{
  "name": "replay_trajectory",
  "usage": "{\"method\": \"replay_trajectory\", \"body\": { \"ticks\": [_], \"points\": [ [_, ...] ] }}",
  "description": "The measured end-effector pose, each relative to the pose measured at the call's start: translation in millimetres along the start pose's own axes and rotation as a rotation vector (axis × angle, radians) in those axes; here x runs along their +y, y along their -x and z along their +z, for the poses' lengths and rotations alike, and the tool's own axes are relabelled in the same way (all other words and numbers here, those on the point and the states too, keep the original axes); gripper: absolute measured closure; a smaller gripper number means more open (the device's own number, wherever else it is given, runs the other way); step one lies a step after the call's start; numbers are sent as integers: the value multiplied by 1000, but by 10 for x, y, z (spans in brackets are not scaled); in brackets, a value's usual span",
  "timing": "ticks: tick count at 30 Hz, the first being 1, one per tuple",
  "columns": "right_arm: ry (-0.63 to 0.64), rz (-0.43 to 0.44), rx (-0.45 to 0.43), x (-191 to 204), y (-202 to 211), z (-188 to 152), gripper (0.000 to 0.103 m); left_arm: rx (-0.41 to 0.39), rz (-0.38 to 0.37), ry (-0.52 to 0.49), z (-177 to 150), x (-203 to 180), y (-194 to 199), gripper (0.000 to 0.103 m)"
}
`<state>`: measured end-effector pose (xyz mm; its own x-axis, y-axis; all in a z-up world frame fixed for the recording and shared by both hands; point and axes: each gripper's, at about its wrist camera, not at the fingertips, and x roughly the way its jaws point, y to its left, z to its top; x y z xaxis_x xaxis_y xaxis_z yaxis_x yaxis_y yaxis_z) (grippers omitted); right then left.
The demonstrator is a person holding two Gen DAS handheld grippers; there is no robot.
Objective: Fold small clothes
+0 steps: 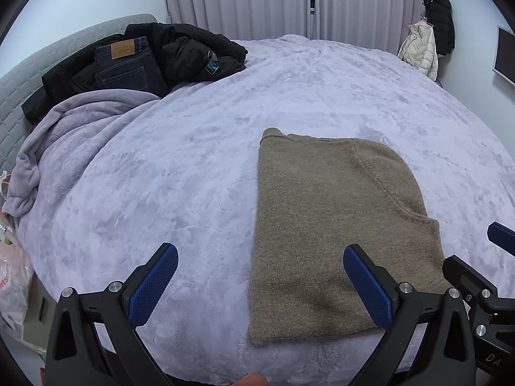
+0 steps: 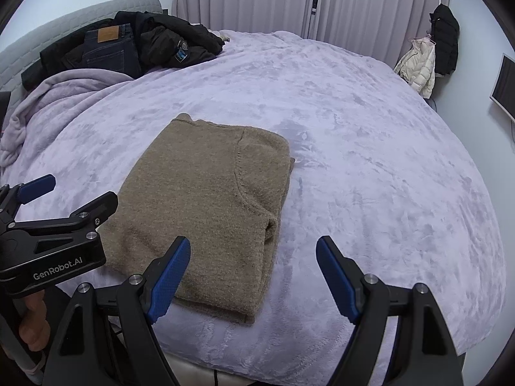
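Note:
A tan knitted sweater [image 1: 328, 225] [image 2: 206, 202] lies folded into a neat oblong on the lilac bed cover [image 1: 193, 167] [image 2: 370, 177], near the front edge. My left gripper [image 1: 260, 257] hangs open over the sweater's near left corner, one blue pad over bare cover and the other over the knit, nothing between them. My right gripper [image 2: 252, 251] is open too, above the sweater's near right corner, holding nothing. The right gripper's tip [image 1: 500, 236] shows at the far right of the left wrist view. The left gripper's body [image 2: 48, 241] shows at the left of the right wrist view.
A pile of dark jackets with folded jeans [image 1: 128, 61] [image 2: 109, 48] sits at the head of the bed, beside a bunched lilac blanket [image 1: 64, 135]. Coats [image 1: 428, 32] hang at the right wall. A plastic bag [image 1: 13, 286] lies off the bed's left edge.

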<state>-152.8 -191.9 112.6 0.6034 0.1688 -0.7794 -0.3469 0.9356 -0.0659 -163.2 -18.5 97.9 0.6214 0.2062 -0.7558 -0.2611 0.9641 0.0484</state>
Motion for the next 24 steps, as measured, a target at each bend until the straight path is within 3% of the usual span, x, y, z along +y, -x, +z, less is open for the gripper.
{"method": "replay_trajectory", "body": {
  "ticks": [24],
  "points": [
    [11,-5,-8,12,8,-2,20,-8,-4,0,1,-12,25,0]
  ]
}}
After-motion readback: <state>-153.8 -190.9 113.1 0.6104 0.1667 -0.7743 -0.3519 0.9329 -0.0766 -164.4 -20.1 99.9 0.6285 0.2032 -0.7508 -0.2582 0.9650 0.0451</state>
